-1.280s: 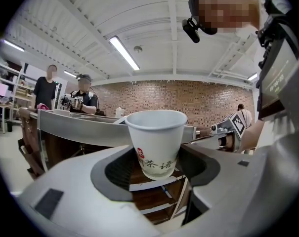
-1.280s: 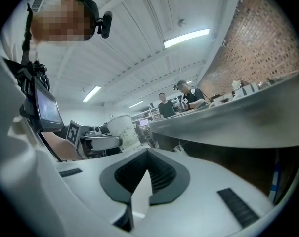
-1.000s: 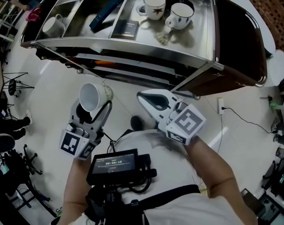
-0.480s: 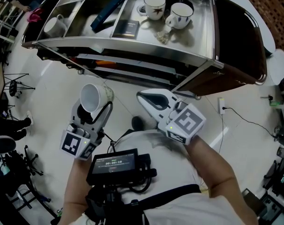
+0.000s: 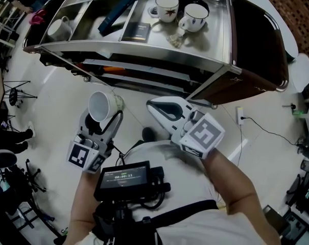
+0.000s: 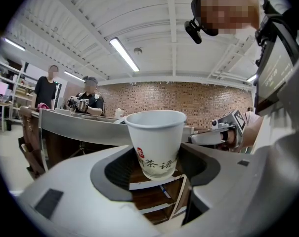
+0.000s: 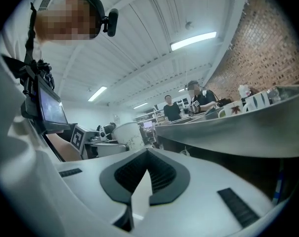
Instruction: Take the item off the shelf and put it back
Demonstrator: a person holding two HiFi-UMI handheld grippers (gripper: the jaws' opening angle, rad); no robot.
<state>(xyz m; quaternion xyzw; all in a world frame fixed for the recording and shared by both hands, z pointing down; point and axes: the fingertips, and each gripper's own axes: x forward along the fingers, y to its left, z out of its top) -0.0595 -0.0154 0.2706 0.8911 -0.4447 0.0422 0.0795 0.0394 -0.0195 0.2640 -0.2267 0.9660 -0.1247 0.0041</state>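
My left gripper (image 5: 104, 117) is shut on a white paper cup (image 5: 101, 106) with red and dark print, held upright below the shelf's front edge. In the left gripper view the cup (image 6: 155, 142) sits between the two dark pads, its base low between them. My right gripper (image 5: 162, 110) is shut with nothing in it, its tips pointing toward the cup; in the right gripper view its pads (image 7: 161, 174) meet along a line. The steel shelf top (image 5: 139, 47) lies ahead and above both grippers.
On the shelf stand two white mugs (image 5: 167, 7) (image 5: 195, 17), another mug (image 5: 58, 27) at the left, a dark blue box (image 5: 117, 9) and a small dark card (image 5: 139, 31). A power cord (image 5: 261, 126) runs over the pale floor at right. People stand behind the shelf.
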